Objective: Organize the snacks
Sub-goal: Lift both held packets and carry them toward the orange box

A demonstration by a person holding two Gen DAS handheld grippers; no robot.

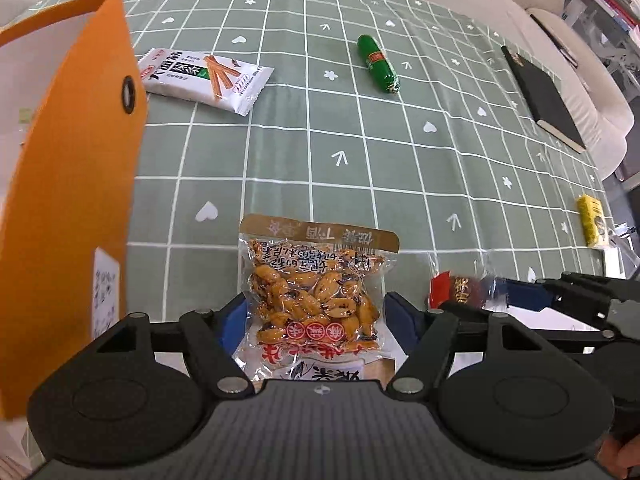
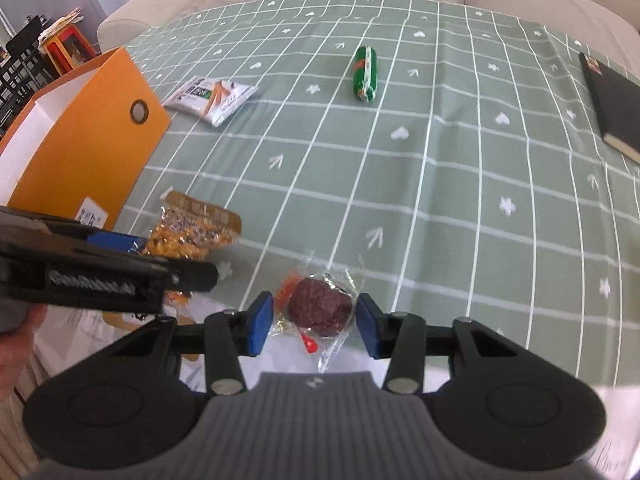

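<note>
Left gripper (image 1: 314, 316) fingers spread around peanut bag (image 1: 316, 300); right gripper (image 2: 314, 322) spread around wrapped cake (image 2: 320, 307). Close squarely mid-pack, lift, drop into orange box (image 2: 92, 136).

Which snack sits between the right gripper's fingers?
The clear-wrapped dark red round snack, flanked by the right gripper. The peanut pack lies at the left gripper; the white stick-snack packet and green sausage lie farther off.

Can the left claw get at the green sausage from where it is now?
Probably not yet: the left claw already straddles the peanut bag, open. Beyond it the cloth towards the green sausage lies bare.
</note>
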